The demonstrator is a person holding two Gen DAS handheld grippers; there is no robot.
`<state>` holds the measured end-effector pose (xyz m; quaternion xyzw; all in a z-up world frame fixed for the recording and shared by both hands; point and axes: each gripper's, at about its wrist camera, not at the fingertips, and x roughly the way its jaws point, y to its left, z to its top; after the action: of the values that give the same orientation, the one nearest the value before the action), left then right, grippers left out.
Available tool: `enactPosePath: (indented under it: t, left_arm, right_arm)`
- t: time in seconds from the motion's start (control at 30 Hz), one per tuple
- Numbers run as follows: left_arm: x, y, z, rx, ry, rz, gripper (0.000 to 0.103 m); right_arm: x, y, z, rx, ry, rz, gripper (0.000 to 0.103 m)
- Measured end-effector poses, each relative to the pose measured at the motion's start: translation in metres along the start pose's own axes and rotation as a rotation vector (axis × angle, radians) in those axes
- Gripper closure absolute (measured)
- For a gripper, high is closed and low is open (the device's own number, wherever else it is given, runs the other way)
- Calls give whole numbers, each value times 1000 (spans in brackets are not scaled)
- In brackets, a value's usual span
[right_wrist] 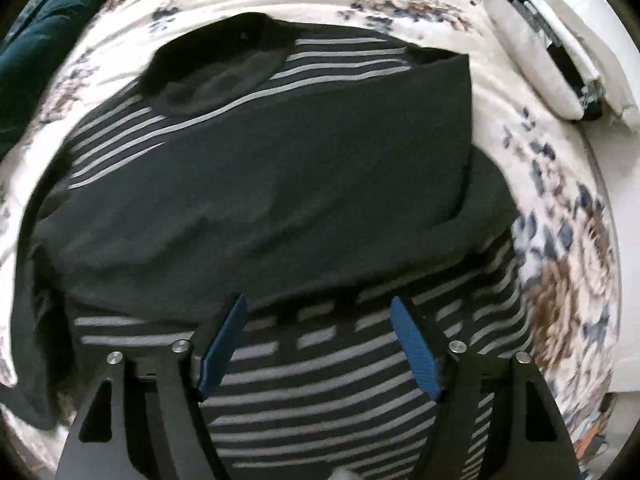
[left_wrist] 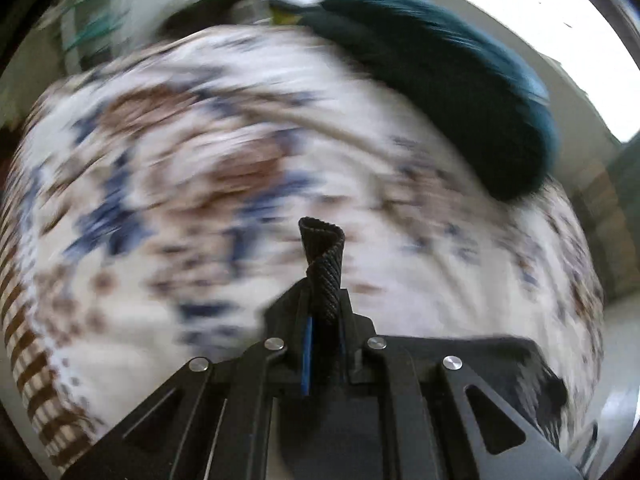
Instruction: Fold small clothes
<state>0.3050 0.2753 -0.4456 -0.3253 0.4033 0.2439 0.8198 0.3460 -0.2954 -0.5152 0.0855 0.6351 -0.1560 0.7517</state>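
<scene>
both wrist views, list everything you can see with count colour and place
floral bedspread: one, white with blue and brown flowers, under everything
striped garment: one, dark with pale stripes, spread on the bedspread beneath the right gripper
dark garment: one, plain black, lying across the striped garment
teal pillow: one, far edge of the bed
pale folded items: a small stack, white and beige, bed's far right
ribbed strip: one, black, clamped in the left gripper
left gripper: shut on the strip
right gripper: open, blue pads, above the stripes
</scene>
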Motion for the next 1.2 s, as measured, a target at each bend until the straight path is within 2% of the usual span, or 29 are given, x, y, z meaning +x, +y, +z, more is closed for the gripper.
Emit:
enactPosePath:
  t: [0.17,0.27,0.3,0.37,0.43,0.53,0.57,0.63,0.7,0.73,0.77,0.83,0.9,1.0,1.07,1.13,1.2]
  left_arm:
    - [-11,-155,-38,253,36,-185,95]
    - [-12,-259,-84,414,90,-286,95]
    - [-16,-299,-108,469,117,-342,95]
    - [-19,-347,-141,522,148,-407,95]
    - [-21,-396,-184,580,223,-485,94]
    - [-20,-442,-235,644,322,-522,90]
    - [-20,-452,-251,659,350,-512,88]
    - [-22,-456,-264,678,362,-489,74]
    - [-23,-448,-266,709,341,-444,30]
    - [-23,-439,-264,717,321,-409,21]
    - [-21,-432,-259,719,295,-374,17]
    - [-22,-401,-241,733,214,-278,17]
    - [-20,-363,-222,764,102,-132,17]
    - [-16,-311,-196,764,-1,38,17]
    - [-5,-272,-178,729,3,135,17]
    - [5,-244,-167,684,33,184,17]
    - [11,-224,-159,650,36,234,17]
  right_arm:
    - [11,-28,29,56,-2,38,20]
    - [10,-49,38,82,-11,57,20]
    - [11,-58,42,91,-9,67,20]
    - [12,-75,48,104,0,84,20]
    - [13,-94,54,108,10,88,20]
    - [13,-126,62,114,17,84,20]
    - [12,-136,64,120,21,88,20]
    - [12,-159,66,146,33,104,20]
    - [10,-179,67,181,43,140,20]
    - [7,-188,66,205,45,164,20]
    - [4,-194,65,225,46,185,20]
    - [-3,-205,66,265,36,246,20]
    - [-9,-205,72,273,28,308,20]
    - [-10,-186,84,227,18,369,20]
    - [-2,-161,97,166,19,365,20]
    - [12,-137,107,115,41,341,20]
    - [33,-114,114,72,87,254,26]
